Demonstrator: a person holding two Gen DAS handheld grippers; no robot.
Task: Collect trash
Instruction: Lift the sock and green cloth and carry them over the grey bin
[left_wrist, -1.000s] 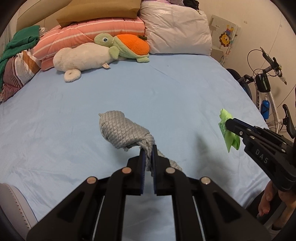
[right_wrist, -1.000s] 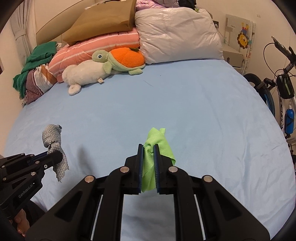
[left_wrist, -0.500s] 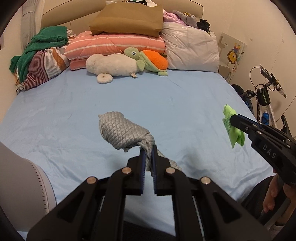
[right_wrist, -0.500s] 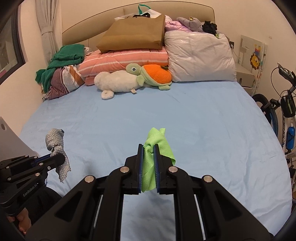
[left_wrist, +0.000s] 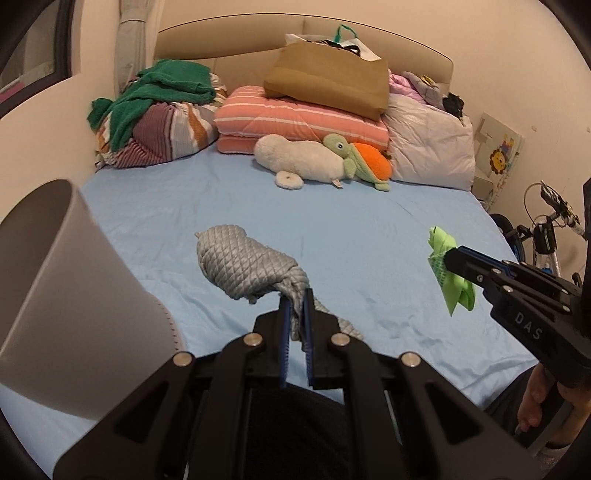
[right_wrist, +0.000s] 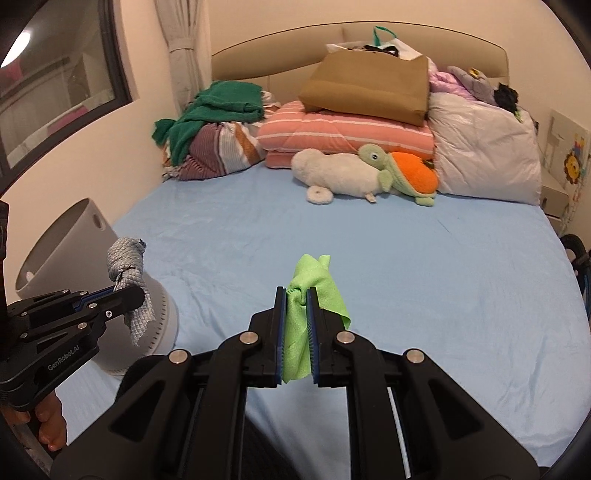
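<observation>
While the left gripper (left_wrist: 296, 314) clamps a knotted grey cloth (left_wrist: 247, 267), the right gripper (right_wrist: 296, 306) pinches a green cloth (right_wrist: 314, 288)

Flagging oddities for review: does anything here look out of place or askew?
Yes: the grey bin leans tilted at the bed's left edge, not upright. Each hand-held gripper holds a cloth off the sheet: left the knotted grey cloth, right the green cloth.

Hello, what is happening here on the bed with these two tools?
A person is collecting trash with a gripper in each hand. The left gripper is shut on a knotted grey cloth, and the right gripper is shut on a green cloth. Both are held above the blue bed. A grey bin stands at the left.
</observation>
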